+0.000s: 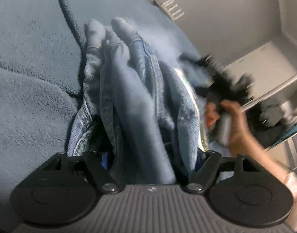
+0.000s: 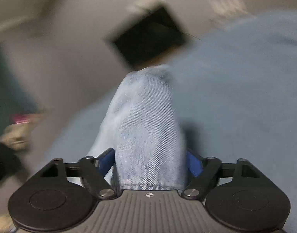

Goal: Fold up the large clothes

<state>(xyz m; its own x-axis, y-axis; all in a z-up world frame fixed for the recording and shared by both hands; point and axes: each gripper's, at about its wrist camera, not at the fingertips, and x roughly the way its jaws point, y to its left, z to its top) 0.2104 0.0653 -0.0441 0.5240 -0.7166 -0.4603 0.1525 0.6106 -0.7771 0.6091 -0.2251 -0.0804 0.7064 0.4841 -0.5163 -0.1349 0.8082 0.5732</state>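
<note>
Left tool (image 1: 146, 155): a thick bunch of jeans (image 1: 129, 89) fills the gap between its wide-set jaws and rises up the view; the fingers are buried in cloth, so I cannot tell whether the pads press or only bracket the bundle. Right tool (image 2: 150, 161): a pale denim fold (image 2: 144, 120), hem edge at the base, stands between blue pads (image 2: 194, 165); jaws stand wide and pad contact is covered by cloth, so grip or release cannot be told here either. The jeans hang from the tools above a blue fleece blanket (image 1: 32, 89) spread on what seems to be a bed. Handling, as judged: denim is heavy for its size, limp but with stiff seams and hems; it drapes, drags and holds a crease. It is not fragile and not slick. Best holds are likely the hem corners and the waistband, where layered stitching gives the pads bite; mid-leg cloth bunches and slides. Beyond, in the left view, a person's hand (image 1: 232, 124) holds the other tool, heavily smeared. Far background in the right view is motion-blurred: a dark square shape (image 2: 148, 38) against the wall cannot be identified. Waistband and overall layout of the jeans are out of sight.
</note>
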